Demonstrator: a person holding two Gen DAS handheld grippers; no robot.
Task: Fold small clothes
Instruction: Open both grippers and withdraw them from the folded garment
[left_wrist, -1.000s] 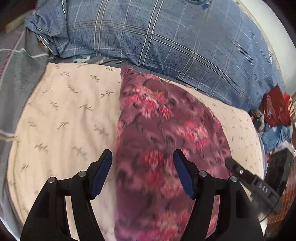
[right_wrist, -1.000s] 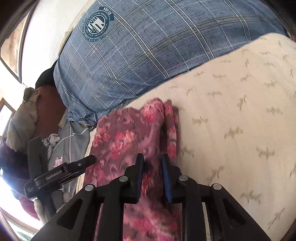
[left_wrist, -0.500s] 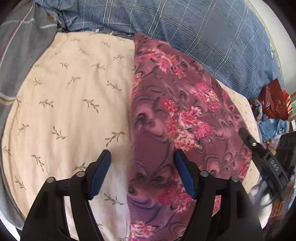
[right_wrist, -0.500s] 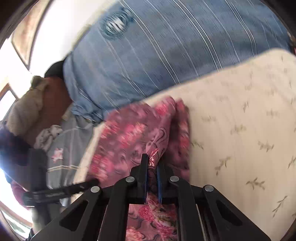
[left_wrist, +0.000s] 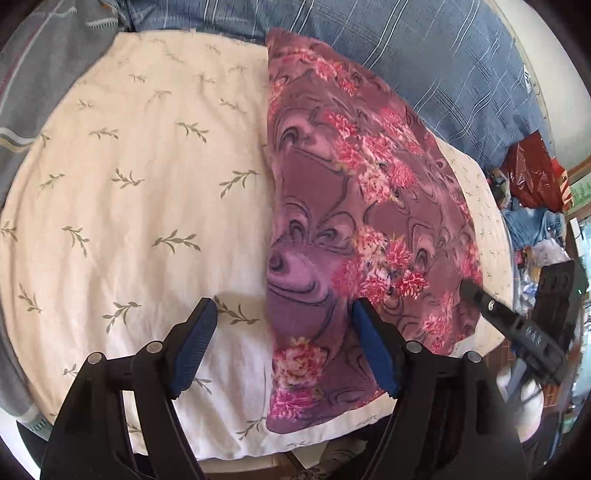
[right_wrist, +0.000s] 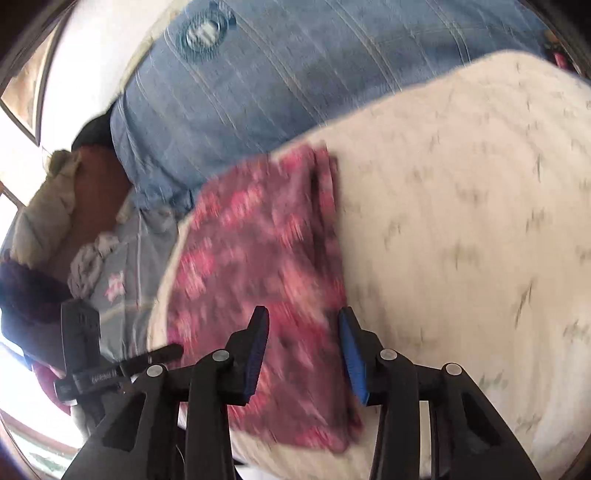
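Left wrist view: the purple floral folded cloth (left_wrist: 343, 206) lies lengthwise away from my left gripper (left_wrist: 284, 339), on the cream leaf-print sheet (left_wrist: 147, 184); its near end sits between my spread jaws.

Right wrist view: my right gripper (right_wrist: 303, 347), clamped on the cloth half a second ago, now gapes above it.

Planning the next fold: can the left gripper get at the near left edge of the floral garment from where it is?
Probably yes. The left gripper is open, and the floral garment has its left edge lying between the two fingers on the cream sheet, with nothing over it.
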